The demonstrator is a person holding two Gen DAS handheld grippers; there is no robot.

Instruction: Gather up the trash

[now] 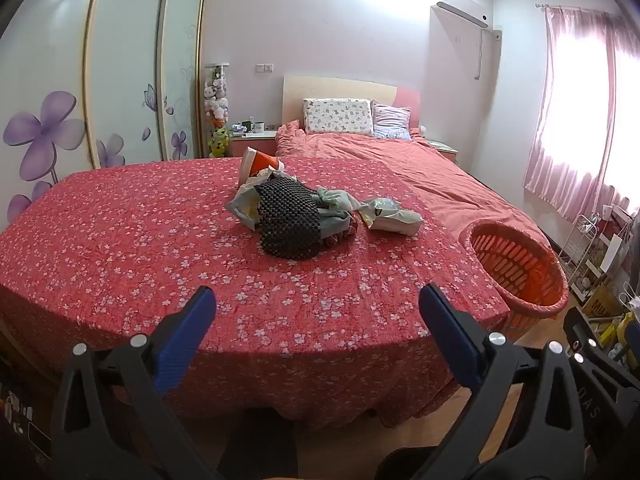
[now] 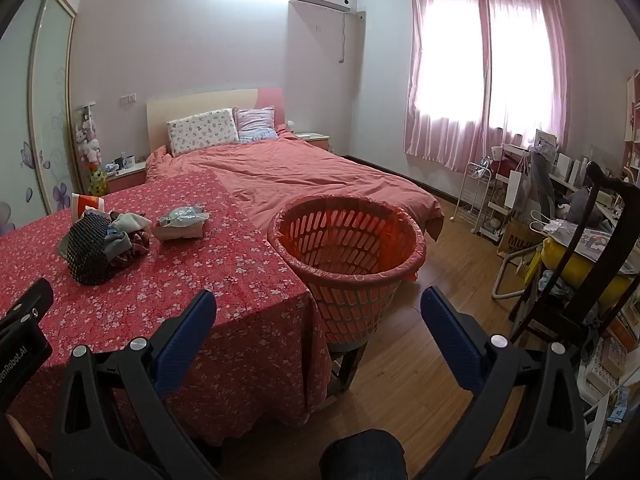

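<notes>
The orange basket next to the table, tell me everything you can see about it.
The orange basket is a round plastic laundry-style bin with slotted, lattice walls and a thick rolled rim. A thin reddish bag seems to line it, folded over the rim. It stands upright, looks empty, and sits raised on a dark stand beside the corner of the floral tablecloth, close to or touching it. Neither hand-held gripper touches it.

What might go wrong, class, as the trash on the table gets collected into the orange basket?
1. The pile mixes wrappers with a beaded bag and cloth, so a non-trash item could be grabbed.
2. The orange basket sits off the table's corner; a light wrapper carried across could drop onto the floor.
</notes>
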